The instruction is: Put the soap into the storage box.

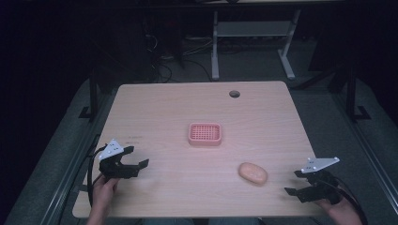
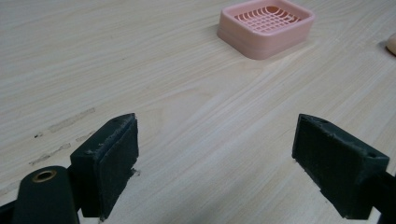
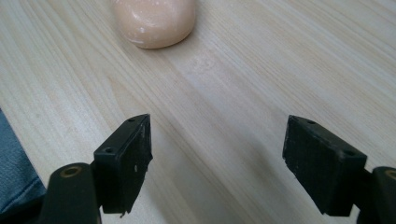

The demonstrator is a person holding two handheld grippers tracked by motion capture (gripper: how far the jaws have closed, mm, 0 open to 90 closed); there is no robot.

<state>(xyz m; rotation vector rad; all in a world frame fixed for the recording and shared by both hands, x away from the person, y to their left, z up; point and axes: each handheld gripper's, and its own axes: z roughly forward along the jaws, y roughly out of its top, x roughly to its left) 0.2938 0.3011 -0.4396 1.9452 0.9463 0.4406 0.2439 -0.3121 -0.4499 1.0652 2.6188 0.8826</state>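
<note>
Jaws on the left gripper (image 1: 137, 157) stand wide apart with nothing between them, hovering low over the near left part of the table (image 1: 155, 103), and its own view shows bare wood between the two black pads (image 2: 109, 158). Further right, near the middle of the table, sits a pink soap dish (image 1: 205, 134) with a gridded floor and a raised rim, empty and flat on the wood. Right of that and nearer the person lies the soap bar (image 1: 253, 173), a rounded peach oval, well apart from the dish and resting on its broad face. At the far right the right gripper (image 1: 294, 183) hangs just above the table edge, its jaws also parted and holding nothing, pointed toward the bar, which lies ahead of them in the right gripper view (image 3: 155, 21). I judge the bar to be light, hard and stiff, not fragile, but smooth and curved, so it may squirt out of a shallow pinch. The safest hold looks to be across its short width at the middle, pads set low on the flanks and square to them, closing gently.
</note>
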